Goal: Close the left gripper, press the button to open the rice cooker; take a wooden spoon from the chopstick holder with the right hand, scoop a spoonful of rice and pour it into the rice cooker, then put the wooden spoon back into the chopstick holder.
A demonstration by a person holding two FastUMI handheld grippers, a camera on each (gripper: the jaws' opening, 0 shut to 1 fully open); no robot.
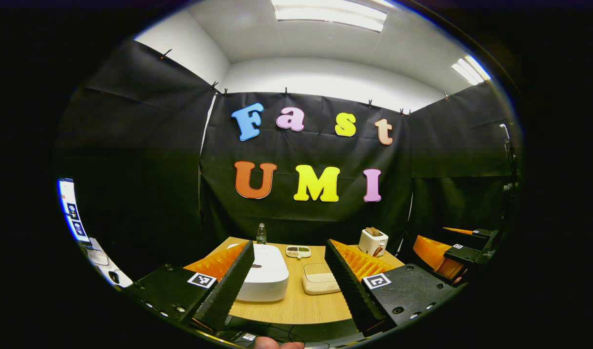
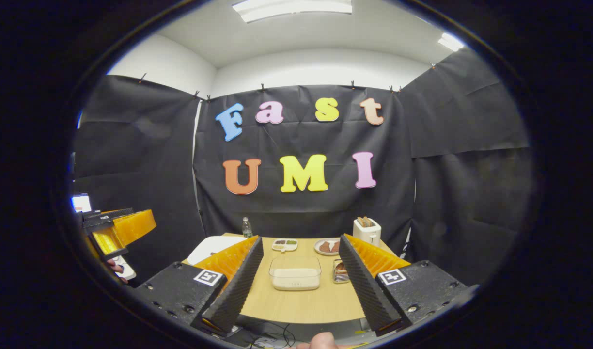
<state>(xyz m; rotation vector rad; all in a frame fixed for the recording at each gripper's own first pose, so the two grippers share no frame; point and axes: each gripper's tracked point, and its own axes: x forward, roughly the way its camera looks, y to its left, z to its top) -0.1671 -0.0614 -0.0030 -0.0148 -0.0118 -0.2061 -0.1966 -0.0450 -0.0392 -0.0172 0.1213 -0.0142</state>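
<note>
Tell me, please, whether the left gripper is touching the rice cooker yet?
Apart. In the left gripper view the left gripper is held open in front of the table, with the closed rice cooker lying farther back behind its fingers.

Bright ceiling lights (image 1: pixel 330 13), fisheye-warped edges

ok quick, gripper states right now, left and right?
Left gripper: jaws open, holding nothing, above the table's near edge facing the rice cooker.
Right gripper: jaws open, holding nothing, facing the rice container.
</note>
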